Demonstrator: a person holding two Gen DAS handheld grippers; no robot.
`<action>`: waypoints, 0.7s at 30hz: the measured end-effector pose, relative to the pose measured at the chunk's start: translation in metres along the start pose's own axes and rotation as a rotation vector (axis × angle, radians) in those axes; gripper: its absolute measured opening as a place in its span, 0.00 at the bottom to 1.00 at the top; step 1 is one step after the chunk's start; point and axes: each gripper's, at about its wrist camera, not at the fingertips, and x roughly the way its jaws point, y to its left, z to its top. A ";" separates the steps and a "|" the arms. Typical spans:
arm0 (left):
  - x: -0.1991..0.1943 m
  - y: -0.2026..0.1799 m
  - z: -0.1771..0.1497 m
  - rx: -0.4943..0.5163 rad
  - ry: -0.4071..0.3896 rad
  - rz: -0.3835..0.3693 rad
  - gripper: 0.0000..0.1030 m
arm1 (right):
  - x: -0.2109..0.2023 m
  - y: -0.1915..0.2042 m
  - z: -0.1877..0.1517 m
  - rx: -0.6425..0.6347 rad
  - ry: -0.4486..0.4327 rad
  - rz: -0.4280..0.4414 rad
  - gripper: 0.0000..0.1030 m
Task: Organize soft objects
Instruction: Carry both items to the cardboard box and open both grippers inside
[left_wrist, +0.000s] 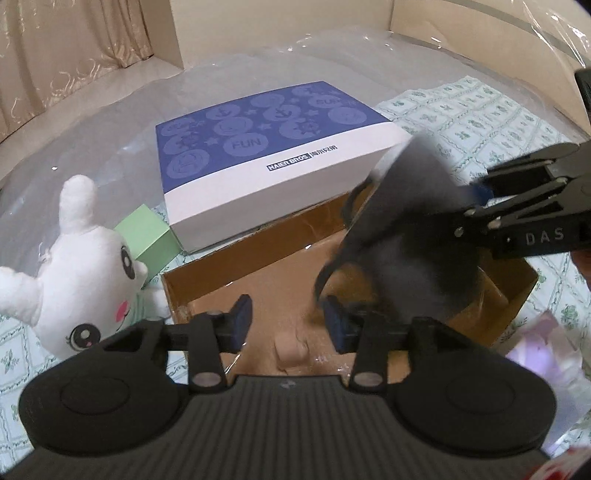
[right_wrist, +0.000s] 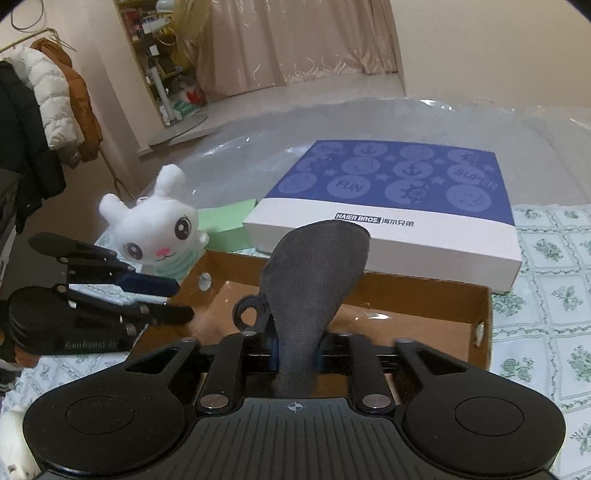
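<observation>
At frame centre the right tongs (right_wrist: 295, 356) clamp a dark grey sock (right_wrist: 314, 269) above the cardboard box (right_wrist: 476, 299), while the left tongs (left_wrist: 288, 321) sit apart, empty

The open cardboard box (right_wrist: 424, 295) has bare floor across its left and middle parts, so a gripper can come down there from above, but the grey sock (right_wrist: 314, 273) pinched in the right gripper (right_wrist: 295, 356) hangs over its right portion. The blue-and-white gift box (right_wrist: 388, 206) lies along the far wall and blocks approach from behind. The white plush bunny (left_wrist: 85, 266) and a green box (left_wrist: 147, 236) crowd the left corner, just beside the spread left gripper (left_wrist: 288, 321).
</observation>
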 end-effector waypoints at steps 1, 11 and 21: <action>0.001 -0.001 0.000 0.003 0.002 0.006 0.40 | 0.001 0.000 0.000 -0.005 -0.006 -0.001 0.48; -0.016 0.002 0.001 -0.008 -0.010 0.020 0.40 | -0.004 0.009 -0.004 -0.021 0.021 0.003 0.51; -0.065 0.001 -0.007 -0.033 -0.037 0.041 0.40 | -0.045 0.017 -0.009 -0.024 0.005 0.002 0.51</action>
